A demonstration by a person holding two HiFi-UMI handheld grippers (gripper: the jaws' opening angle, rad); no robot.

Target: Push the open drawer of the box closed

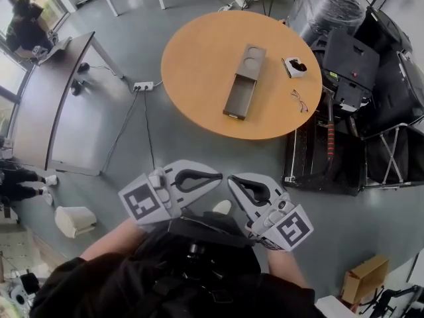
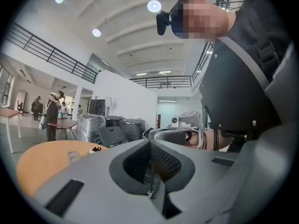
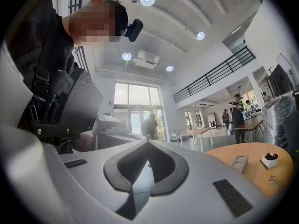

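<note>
Left gripper (image 1: 213, 176): I held it low against my body, well short of the round light-wood table (image 1: 192, 65), jaws pressed together on nothing.
Right gripper (image 1: 236, 183): just beside the left one, likewise closed and empty.
Grey oblong box (image 1: 252, 57): near the table's middle.
Drawer (image 1: 238, 97): slid out of the box toward the table's near edge.
Wire-framed spectacles (image 1: 299, 101): near the table's right edge.

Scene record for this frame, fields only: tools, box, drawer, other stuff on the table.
left tool: shut, empty, held close to the torso
right tool: shut, empty, held close to the torso
box: on the round table, well away from both tools
drawer: open, pulled out toward the person, untouched
also on table: small white box, glasses
</note>
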